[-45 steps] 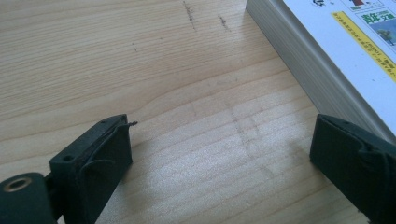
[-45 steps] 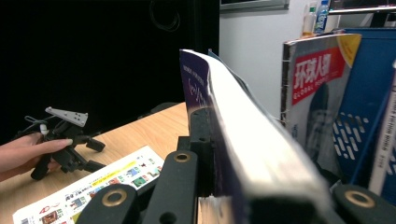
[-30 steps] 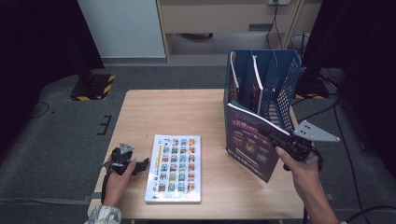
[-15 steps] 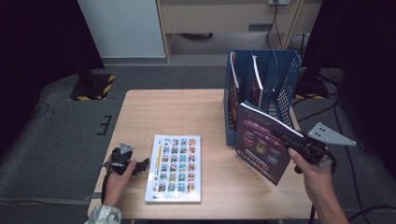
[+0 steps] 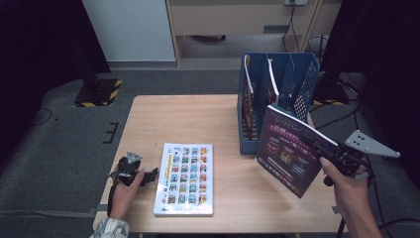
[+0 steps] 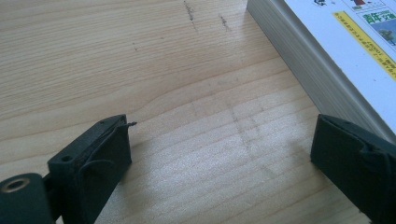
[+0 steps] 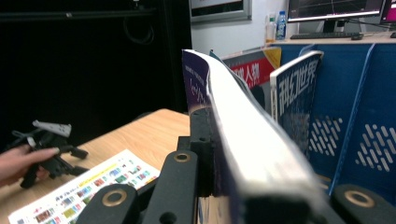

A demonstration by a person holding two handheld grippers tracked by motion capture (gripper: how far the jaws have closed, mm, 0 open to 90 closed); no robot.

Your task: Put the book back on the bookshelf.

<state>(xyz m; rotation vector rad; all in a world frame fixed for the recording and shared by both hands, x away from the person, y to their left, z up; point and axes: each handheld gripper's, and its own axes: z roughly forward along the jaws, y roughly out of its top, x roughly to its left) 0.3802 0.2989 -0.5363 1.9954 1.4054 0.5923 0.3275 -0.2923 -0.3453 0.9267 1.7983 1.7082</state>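
Holding: my right gripper (image 5: 317, 144) is clamped on the purple magazine (image 5: 289, 151), jaws pressed tight on its page edge; it hangs tilted above the table's right edge, just in front of the blue file rack (image 5: 277, 99).
Grip detail: in the right gripper view the magazine (image 7: 233, 140) bows away from the jaws, so I have it by 1 thin edge and nothing else.
Left side: my left gripper (image 5: 136, 171) rests at the table's left edge with jaws wide apart and nothing between them; the flat white book (image 5: 185, 178) lies just beside it, near the front edge.
Left close-up: bare wood sits between the jaws, and the white book (image 6: 336, 51) runs along the right jaw's side, apart from it.
Rack: it stands at the far right corner of the table (image 5: 198, 119), with 2 magazines already upright in its slots and an open slot toward the right.
Step, as I judge it: carrying the magazine to or from the rack.
Risk 1: the floppy cover could sag or fold as I swing it, because only the edge is pinched.
Risk 2: the lower corner could catch the rack's front wall or a divider and twist the magazine out of the jaws.
Risk 3: pushing against the light rack could slide it toward the far edge.
Risk 4: pages could fan open and jam against the magazines already filed.
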